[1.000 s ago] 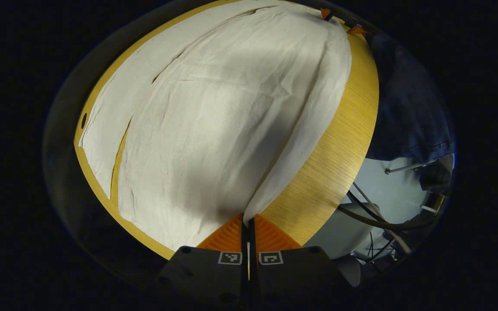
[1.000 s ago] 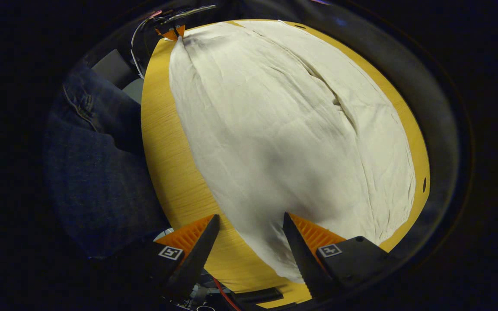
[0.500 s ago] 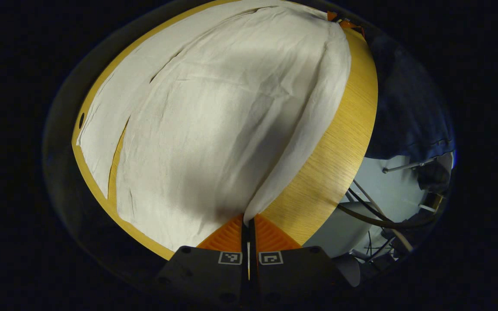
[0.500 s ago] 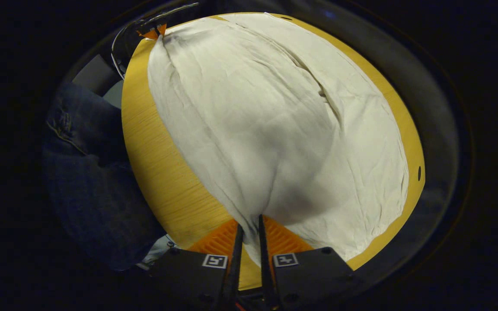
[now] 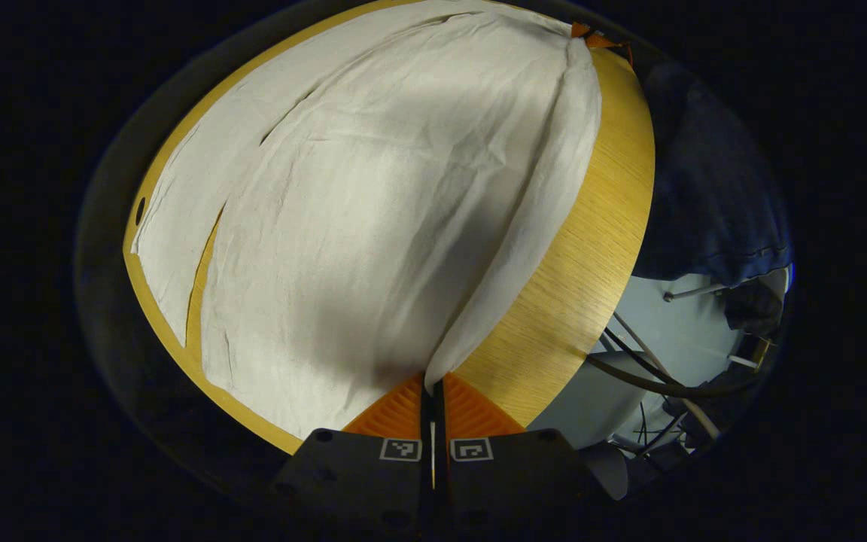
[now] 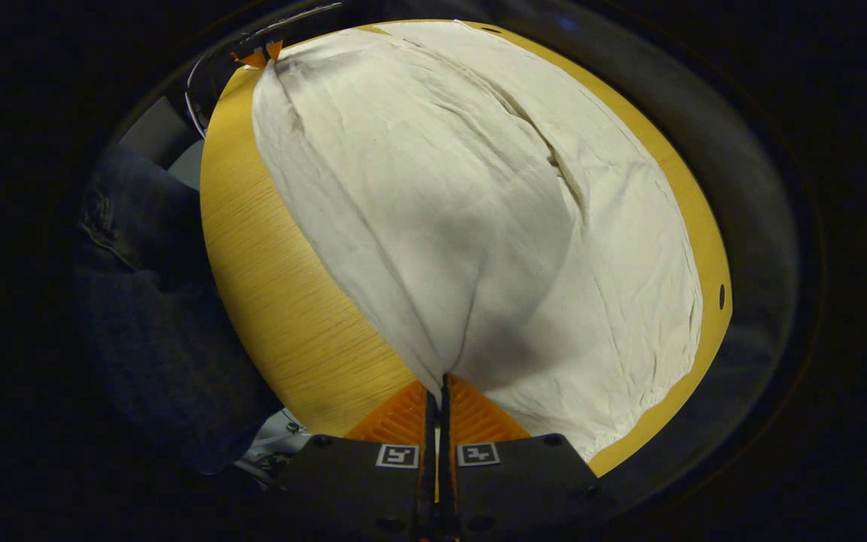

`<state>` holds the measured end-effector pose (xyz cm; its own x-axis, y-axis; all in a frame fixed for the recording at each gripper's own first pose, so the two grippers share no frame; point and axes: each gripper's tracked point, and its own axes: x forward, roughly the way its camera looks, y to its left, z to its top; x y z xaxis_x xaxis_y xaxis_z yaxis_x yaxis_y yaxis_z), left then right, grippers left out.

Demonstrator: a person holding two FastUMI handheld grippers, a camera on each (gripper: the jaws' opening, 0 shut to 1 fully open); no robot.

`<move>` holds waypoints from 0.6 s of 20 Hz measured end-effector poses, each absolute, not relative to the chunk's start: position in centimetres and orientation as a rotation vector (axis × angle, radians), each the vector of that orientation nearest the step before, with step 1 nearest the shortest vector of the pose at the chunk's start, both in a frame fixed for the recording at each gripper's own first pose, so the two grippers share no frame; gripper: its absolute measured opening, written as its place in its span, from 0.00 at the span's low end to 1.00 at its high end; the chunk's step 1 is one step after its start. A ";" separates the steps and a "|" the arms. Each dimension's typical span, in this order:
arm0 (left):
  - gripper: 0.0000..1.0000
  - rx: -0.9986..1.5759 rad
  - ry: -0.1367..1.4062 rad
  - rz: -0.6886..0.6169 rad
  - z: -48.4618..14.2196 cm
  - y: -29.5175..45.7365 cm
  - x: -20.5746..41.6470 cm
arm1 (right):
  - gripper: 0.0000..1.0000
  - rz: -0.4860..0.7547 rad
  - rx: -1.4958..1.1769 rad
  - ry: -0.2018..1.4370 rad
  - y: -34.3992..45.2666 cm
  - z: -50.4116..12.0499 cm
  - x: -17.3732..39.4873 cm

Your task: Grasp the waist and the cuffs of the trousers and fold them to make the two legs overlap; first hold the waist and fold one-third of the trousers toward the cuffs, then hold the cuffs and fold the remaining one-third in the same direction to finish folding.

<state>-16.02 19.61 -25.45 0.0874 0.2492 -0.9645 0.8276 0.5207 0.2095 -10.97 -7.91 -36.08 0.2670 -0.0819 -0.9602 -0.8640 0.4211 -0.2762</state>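
Trousers [image 5: 373, 196] of pale cloth are spread flat over most of a round wooden table [image 5: 591, 248], with one leg lying beside the other and a narrow slit of wood seen between them at the far side. The near long edge is pinched at both ends. In the left gripper view, the left gripper [image 5: 431, 391] is closed on a corner of the cloth, and a raised ridge runs from it along the edge to the right gripper [image 5: 590, 36] at the far end. In the right gripper view, the right gripper [image 6: 439, 385] is likewise closed on the cloth, and the left gripper [image 6: 259, 54] is seen far off at the other end of the same ridge. Which end is the waist cannot be told.

The step in hand is judged to be the first fold – the near leg is to be carried over the far one. For this to be done well, both ends should be lifted together and kept at the same height, so that the edge stays taut and straight. The edge should be laid down exactly on the far edge – if one end is moved ahead, the legs will be skewed. A person's jeans [image 6: 147, 316] are seen beside the table.
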 end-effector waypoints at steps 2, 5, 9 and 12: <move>0.00 0.981 1.460 -0.557 -25.5 19.5 -16.0 | 0.04 0.658 -1.011 1.178 -7.9 -36.0 -10.9; 0.00 0.947 1.424 -0.508 -25.3 19.5 -15.8 | 0.04 0.572 -0.960 1.165 -8.1 -35.9 -10.7; 0.00 0.742 1.276 -0.333 -24.9 17.8 -14.1 | 0.04 0.434 -0.874 1.097 -8.1 -34.9 -10.3; 0.00 0.649 1.166 -0.202 -23.3 16.8 -11.5 | 0.00 0.355 -0.811 1.055 -7.7 -33.6 -9.5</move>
